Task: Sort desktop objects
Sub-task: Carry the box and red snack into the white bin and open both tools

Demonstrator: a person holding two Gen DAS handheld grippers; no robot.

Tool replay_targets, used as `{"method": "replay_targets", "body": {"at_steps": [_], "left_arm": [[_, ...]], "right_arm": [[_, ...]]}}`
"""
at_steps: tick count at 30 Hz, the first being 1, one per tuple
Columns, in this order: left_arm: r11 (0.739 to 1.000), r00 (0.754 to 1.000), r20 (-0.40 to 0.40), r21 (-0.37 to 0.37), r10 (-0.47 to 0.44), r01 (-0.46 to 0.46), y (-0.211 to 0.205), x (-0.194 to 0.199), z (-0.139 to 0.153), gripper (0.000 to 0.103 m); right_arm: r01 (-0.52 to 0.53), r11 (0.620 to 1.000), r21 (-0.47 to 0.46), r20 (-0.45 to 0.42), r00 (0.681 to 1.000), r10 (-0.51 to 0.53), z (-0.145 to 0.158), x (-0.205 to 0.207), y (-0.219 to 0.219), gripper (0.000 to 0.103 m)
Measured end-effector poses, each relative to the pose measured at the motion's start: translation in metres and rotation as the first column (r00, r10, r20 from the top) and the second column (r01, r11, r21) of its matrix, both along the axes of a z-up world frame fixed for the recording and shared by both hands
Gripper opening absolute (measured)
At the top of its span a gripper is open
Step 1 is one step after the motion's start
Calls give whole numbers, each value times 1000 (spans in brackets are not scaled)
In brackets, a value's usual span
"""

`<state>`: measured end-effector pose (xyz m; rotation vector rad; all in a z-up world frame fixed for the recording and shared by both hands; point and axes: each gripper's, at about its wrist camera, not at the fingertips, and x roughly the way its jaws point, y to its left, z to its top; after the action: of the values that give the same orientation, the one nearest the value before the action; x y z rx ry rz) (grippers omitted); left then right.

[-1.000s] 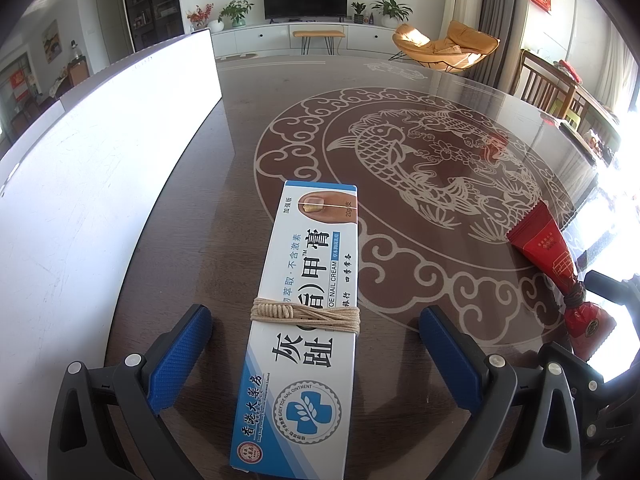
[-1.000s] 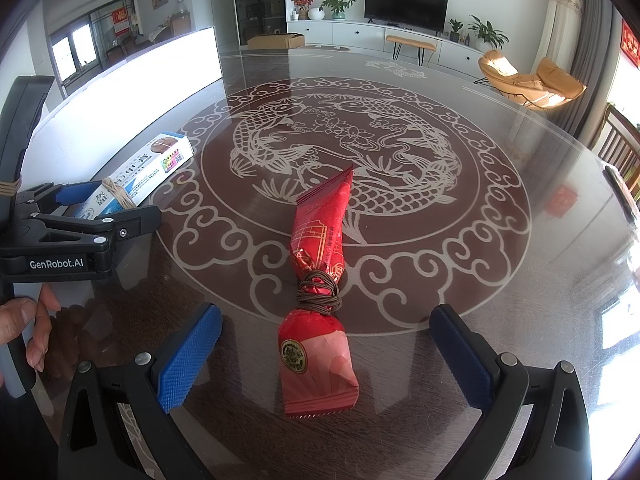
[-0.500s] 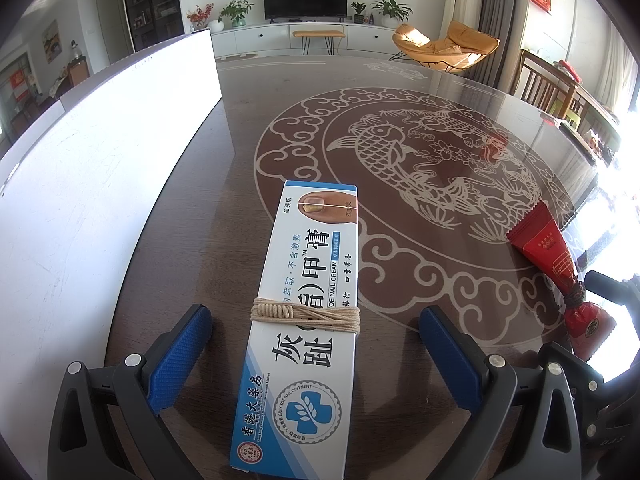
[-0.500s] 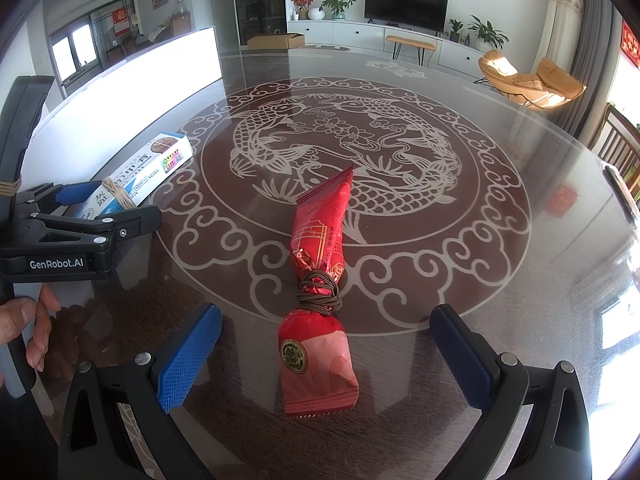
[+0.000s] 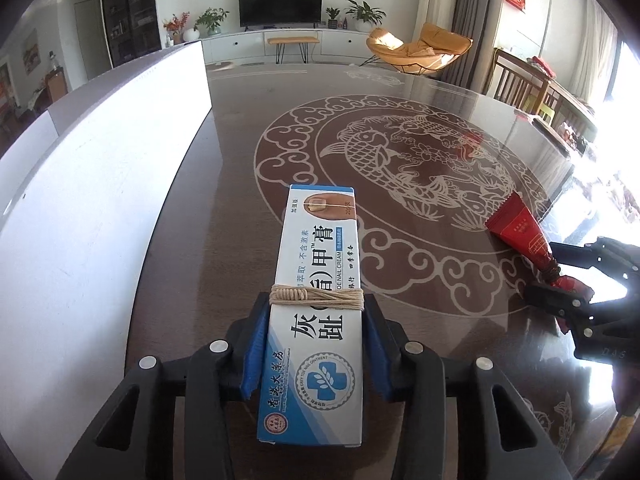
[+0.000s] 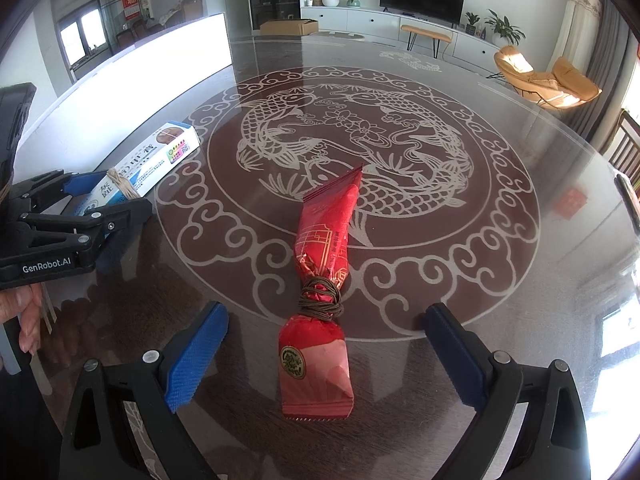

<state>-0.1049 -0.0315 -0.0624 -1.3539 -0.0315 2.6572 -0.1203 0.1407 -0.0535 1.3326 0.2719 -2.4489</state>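
Cardboard nail-cream box (image 5: pixel 316 312), light and stiff, pinched at its near half by left gripper (image 5: pixel 316 344) on glossy table (image 5: pixel 240 160). Farther right, soft crinkly red packet (image 6: pixel 320 280), likely slippery, between closing, untouching right gripper (image 6: pixel 320 348); best taken near twine.

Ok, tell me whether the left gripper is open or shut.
Shut on the nail cream box: the left gripper has both blue pads pressed against the box's sides.

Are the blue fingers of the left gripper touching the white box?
Touching. The left wrist view shows both blue pads of the left gripper pressed flat against the sides of the white box, no gap either side.
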Motion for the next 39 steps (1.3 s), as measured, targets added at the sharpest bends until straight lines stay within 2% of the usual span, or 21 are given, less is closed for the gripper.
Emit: {"method": "replay_targets", "body": {"at_steps": [1, 2, 3, 5, 9, 14, 19, 21, 23, 26, 28, 30, 32, 34, 35, 36, 37, 38, 39], "left_arm": [[999, 1000, 11, 48, 8, -9, -6, 2, 1, 44], [997, 1000, 16, 72, 15, -17, -10, 4, 3, 44], [997, 1000, 10, 80, 17, -17, -12, 9, 6, 44], [996, 1000, -16, 92, 8, -7, -11, 20, 15, 44], [989, 998, -69, 147, 4, 6, -12, 40, 39, 44], [978, 989, -143, 208, 35, -5, -26, 58, 77, 44], [963, 965, -234, 263, 115, -51, -73, 78, 128, 44], [960, 953, -257, 266, 161, -90, -103, 81, 147, 44], [960, 940, -267, 238, 212, -149, -135, 79, 159, 44], [947, 926, -234, 195, 296, -254, -184, 70, 157, 44], [933, 919, -183, 156, 349, -324, -212, 60, 141, 44], [922, 918, -103, 105, 383, -373, -236, 48, 115, 44], [914, 916, 10, 61, 402, -402, -252, 37, 85, 44], [900, 900, 108, 61, 423, -431, -264, 36, 65, 47], [895, 897, 111, 81, 429, -438, -267, 38, 65, 49], [893, 896, 90, 89, 434, -441, -269, 42, 68, 64], [890, 893, 63, 77, 446, -450, -268, 46, 72, 89], [884, 885, 29, 55, 464, -465, -267, 51, 75, 98], [877, 877, -9, 36, 480, -479, -264, 55, 81, 103]], "right_arm": [[-12, 1000, 0, 7, 1000, 12, 2, -3, -2, 61], [-22, 1000, 8, 16, 1000, 22, 4, -6, -4, 37], [-24, 1000, 16, 34, 999, 24, 5, -8, -5, 21], [-19, 1000, 6, 60, 998, 19, 9, -7, -4, 20], [-19, 1000, -22, 54, 998, 20, 27, 3, -2, 20], [-62, 997, -36, -25, 998, 61, 75, 4, -21, 20], [-142, 988, -62, -106, 985, 135, 124, -3, -68, 20], [-189, 978, -85, -131, 975, 177, 142, -6, -97, 20], [-240, 964, -116, -149, 964, 222, 156, -9, -132, 20], [-325, 933, -154, -164, 940, 300, 168, -15, -196, 20], [-374, 912, -167, -164, 923, 348, 167, -17, -239, 20], [-412, 893, -181, -133, 910, 393, 155, -17, -281, 20], [-435, 887, -155, -107, 900, 423, 138, -20, -316, 20], [-446, 890, -92, -81, 894, 440, 114, -25, -343, 21], [-443, 893, -80, -52, 897, 440, 103, -28, -351, 22], [-432, 899, -69, -16, 902, 432, 93, -32, -357, 28], [-411, 910, -54, 15, 911, 412, 85, -35, -360, 36], [-388, 920, -51, 31, 920, 390, 81, -36, -358, 58], [-372, 926, -68, 24, 927, 374, 81, -35, -352, 72]]}}
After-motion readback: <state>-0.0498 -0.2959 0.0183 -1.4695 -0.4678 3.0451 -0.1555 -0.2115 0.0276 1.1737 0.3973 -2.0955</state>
